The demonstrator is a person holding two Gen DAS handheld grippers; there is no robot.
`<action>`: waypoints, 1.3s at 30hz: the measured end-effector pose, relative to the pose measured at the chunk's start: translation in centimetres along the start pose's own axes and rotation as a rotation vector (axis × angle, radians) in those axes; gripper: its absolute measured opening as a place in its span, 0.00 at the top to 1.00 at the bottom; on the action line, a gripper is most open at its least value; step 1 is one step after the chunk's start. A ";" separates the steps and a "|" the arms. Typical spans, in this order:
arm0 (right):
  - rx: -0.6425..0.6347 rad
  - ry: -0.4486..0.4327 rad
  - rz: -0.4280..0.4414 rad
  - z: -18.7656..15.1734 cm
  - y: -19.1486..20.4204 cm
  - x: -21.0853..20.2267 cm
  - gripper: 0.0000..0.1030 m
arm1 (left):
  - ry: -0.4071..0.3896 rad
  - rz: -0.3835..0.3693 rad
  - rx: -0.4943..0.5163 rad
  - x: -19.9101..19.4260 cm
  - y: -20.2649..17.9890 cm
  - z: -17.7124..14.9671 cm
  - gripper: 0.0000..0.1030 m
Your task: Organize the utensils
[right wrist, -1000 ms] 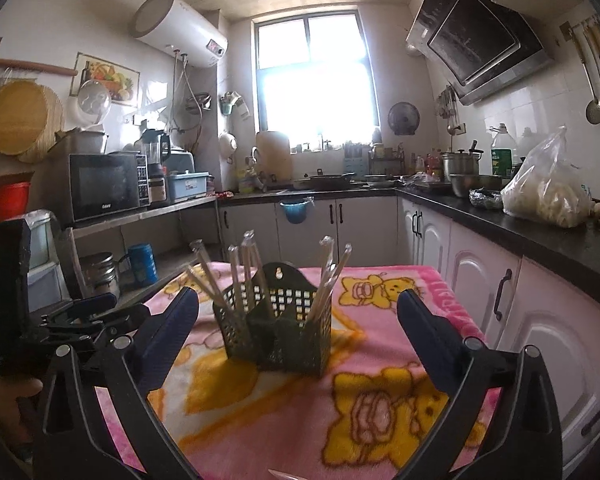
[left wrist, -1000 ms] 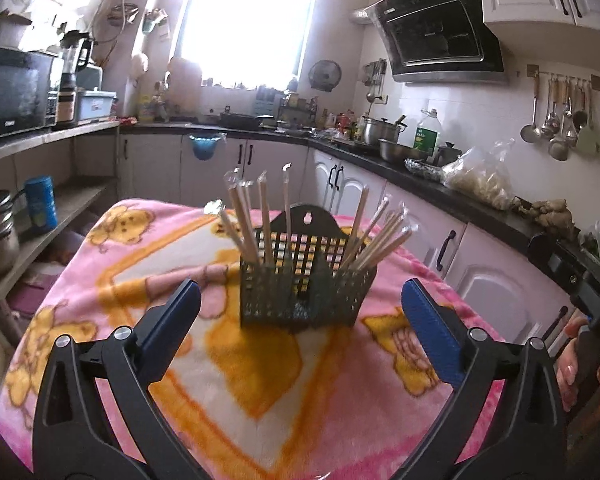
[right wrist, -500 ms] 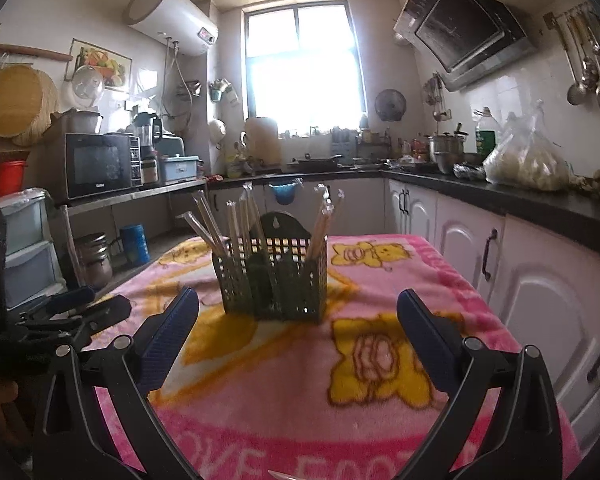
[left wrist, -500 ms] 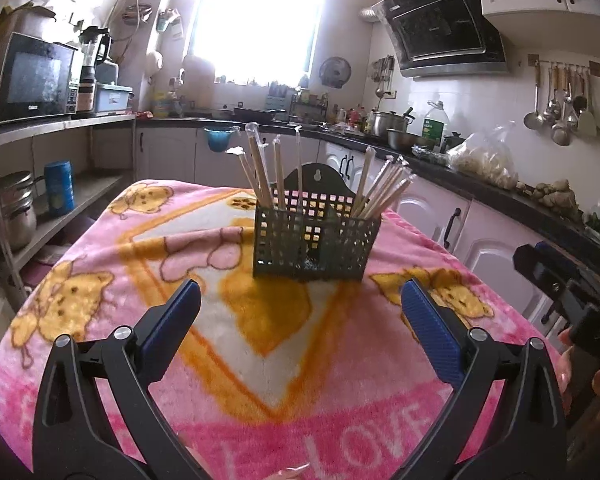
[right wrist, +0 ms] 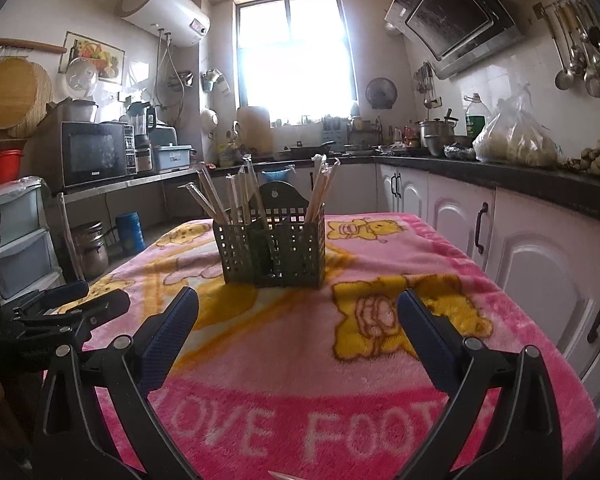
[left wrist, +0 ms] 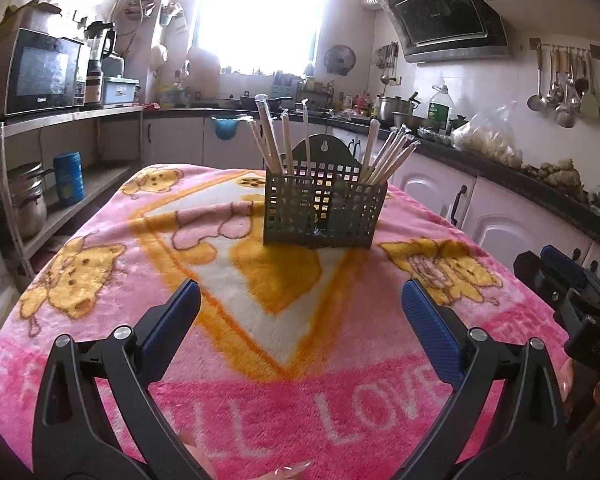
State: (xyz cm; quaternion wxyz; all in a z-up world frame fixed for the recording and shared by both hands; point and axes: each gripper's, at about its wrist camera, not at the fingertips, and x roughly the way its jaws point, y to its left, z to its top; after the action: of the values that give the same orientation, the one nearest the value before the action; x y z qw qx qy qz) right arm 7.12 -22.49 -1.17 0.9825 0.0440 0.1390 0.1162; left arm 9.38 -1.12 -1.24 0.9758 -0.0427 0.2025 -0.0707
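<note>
The dark green mesh utensil caddy (left wrist: pixel 325 210) stands upright near the middle of the surface, on the pink cartoon-bear blanket (left wrist: pixel 236 380). Wrapped chopsticks (left wrist: pixel 274 138) lean out of its left compartment and a second bundle (left wrist: pixel 388 154) fans out of the right one. Between them, the middle section looks dark and I cannot tell what it holds.

Both tools hang back at the near edge of the surface, well apart from the caddy. The left gripper (left wrist: pixel 300 336) has its fingers spread wide with nothing between them, and the right gripper (right wrist: pixel 298 334) is likewise fully open and empty.

The risks from here mostly come from the caddy itself — it is light, tall for its footprint, and sits on soft plush instead of a hard top. A nudge from a finger against its wall would likely slide or tip it, spilling both bundles. The chopsticks splay at different angles, so closing on one near its tip could drag neighbours along or lever the caddy over. Their plastic sleeves look slick, and a pinch high on the sleeve may slip off. The blanket can also bunch under a sideways push. With both tools approaching the same small target, they could collide — one should probably steady the caddy first.
</note>
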 end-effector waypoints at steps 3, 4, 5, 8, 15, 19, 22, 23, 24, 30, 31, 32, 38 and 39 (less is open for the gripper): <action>0.006 0.011 0.001 -0.2 0.0 0.1 0.06 | -0.002 0.000 -0.010 -0.1 0.2 -0.1 0.11; 0.010 0.013 0.003 -0.2 0.0 0.1 0.06 | -0.004 0.003 -0.008 -0.1 0.2 -0.1 0.11; 0.014 0.014 0.005 -0.2 0.0 0.1 0.06 | -0.004 0.006 -0.007 -0.1 0.2 -0.1 0.11; 0.017 0.018 0.014 -0.3 0.1 0.1 0.06 | -0.002 0.007 -0.013 -0.1 0.5 -0.1 0.11; 0.008 0.017 0.017 -0.2 0.4 0.1 0.06 | -0.003 0.005 -0.013 -0.2 0.6 -0.2 0.11; 0.008 0.017 0.016 -0.2 0.4 0.1 0.06 | -0.005 0.000 -0.008 -0.2 0.5 -0.2 0.11; 0.009 0.015 0.016 -0.2 0.4 0.1 0.06 | -0.007 -0.003 -0.006 -0.3 0.3 -0.2 0.11; 0.010 0.014 0.016 -0.2 0.4 0.1 0.06 | -0.009 -0.002 -0.005 -0.3 0.3 -0.2 0.11; 0.010 0.014 0.016 -0.1 0.4 0.1 0.06 | -0.010 -0.002 -0.005 -0.4 0.3 -0.2 0.11; 0.009 0.013 0.012 -0.1 0.4 0.1 0.06 | -0.010 -0.005 -0.005 -0.5 0.2 -0.2 0.11; 0.009 0.013 0.012 -0.1 0.4 0.0 0.06 | -0.010 -0.006 -0.004 -0.5 0.2 -0.2 0.11; 0.010 0.013 0.012 0.0 0.4 0.0 0.06 | -0.011 -0.005 -0.003 -0.5 0.2 -0.2 0.11; 0.009 0.018 0.014 -0.1 0.3 0.1 0.06 | -0.008 -0.008 -0.008 -0.5 0.2 -0.2 0.11; 0.009 0.019 0.013 -0.1 0.3 0.1 0.06 | -0.009 -0.009 -0.007 -0.5 0.2 -0.2 0.11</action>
State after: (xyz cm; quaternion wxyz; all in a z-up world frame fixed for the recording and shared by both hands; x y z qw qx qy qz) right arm 7.10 -22.18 -1.24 0.9801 0.0483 0.1488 0.1222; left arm 8.86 -0.90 -1.27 0.9762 -0.0475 0.1985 -0.0740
